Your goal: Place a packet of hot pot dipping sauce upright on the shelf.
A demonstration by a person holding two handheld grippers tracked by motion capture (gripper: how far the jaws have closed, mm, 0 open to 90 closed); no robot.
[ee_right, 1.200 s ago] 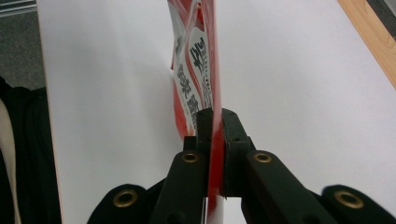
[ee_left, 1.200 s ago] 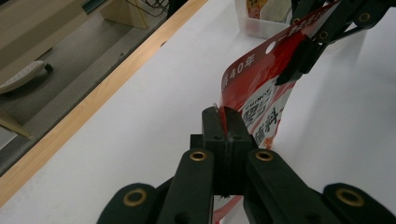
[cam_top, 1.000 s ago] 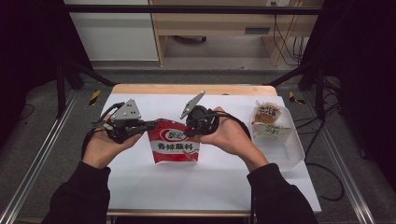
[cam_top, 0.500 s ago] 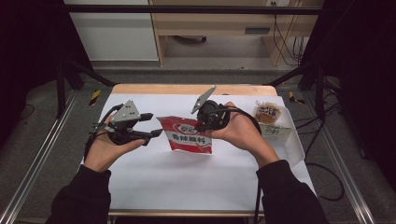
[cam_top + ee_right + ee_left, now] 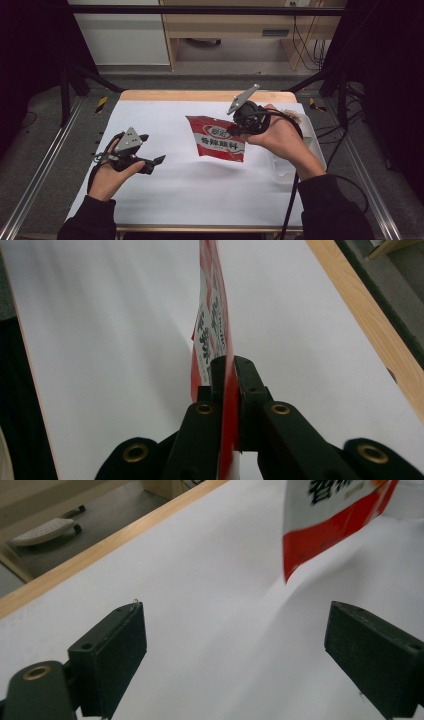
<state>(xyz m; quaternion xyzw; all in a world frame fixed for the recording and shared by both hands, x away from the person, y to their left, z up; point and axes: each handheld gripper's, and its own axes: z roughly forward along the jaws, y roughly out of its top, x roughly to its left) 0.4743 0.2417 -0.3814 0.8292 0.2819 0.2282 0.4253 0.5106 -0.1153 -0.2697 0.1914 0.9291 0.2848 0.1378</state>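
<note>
1. The left gripper (image 5: 150,163), black and two-jawed, sits low over the white paper-covered table (image 5: 200,200) at the person's near left. Its jaws have just been opening and now stand wide apart with nothing between them; the left gripper view shows bare white sheet in the gap.

2. Ahead of and above that gripper's right-hand jaw, well apart from it, hangs the lower corner of the red and white printed foil snack pouch (image 5: 330,525).

3. The right gripper (image 5: 224,371) has its jaws pressed together on the pouch's top edge. In the right gripper view the pouch runs edge-on straight away from the jaws; in the high view the pouch (image 5: 220,142) hangs from the gripper to its left, tilted and lifted clear of the sheet.

4. Judging by this, the step in hand is a one-handed carry: the left gripper has let go and the right alone bears the pouch.

5. Beyond the right hand, at the table's far right edge, stands a clear plastic container (image 5: 307,132), mostly hidden by the hand.

6. The next move likely calls for swinging the pouch toward that container and keeping the grip firm, since a thin edge can slip.
</note>
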